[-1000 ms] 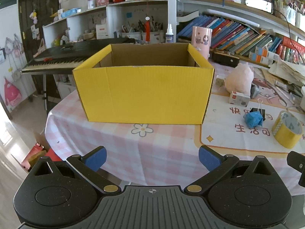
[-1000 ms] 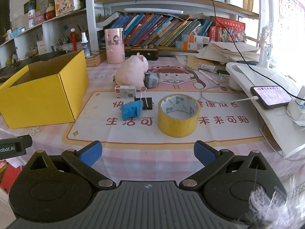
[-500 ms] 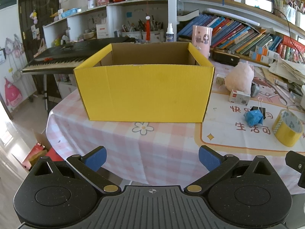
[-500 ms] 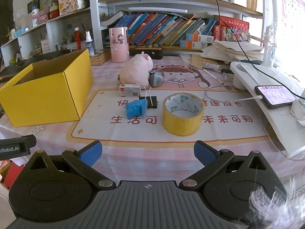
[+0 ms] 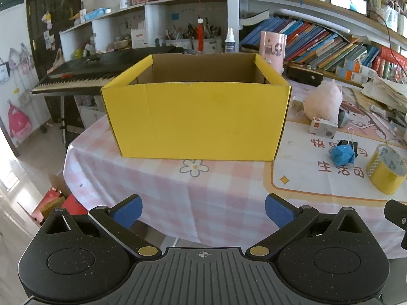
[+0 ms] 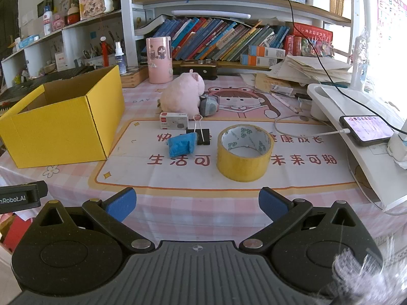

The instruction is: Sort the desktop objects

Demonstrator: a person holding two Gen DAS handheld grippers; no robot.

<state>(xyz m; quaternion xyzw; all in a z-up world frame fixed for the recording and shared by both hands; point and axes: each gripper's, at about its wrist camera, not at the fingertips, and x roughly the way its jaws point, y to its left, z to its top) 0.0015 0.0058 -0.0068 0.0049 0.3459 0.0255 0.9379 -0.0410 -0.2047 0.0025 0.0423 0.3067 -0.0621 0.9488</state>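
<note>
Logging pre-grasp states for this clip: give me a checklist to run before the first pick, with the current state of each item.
1. Right tongs open, nothing held: ok.
2. Left tongs open, nothing held: ok.
3. Box upright, top open: ok.
4. Box floor free for items: cannot tell, hidden.
5. Tape directly ahead of right tongs, unobstructed: ok.
6. Blue wad separate from binder clip: not ok, touching.

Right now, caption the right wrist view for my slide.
Open right claw faces yellow tape roll, blue wad and binder clip beside the yellow box.
</note>
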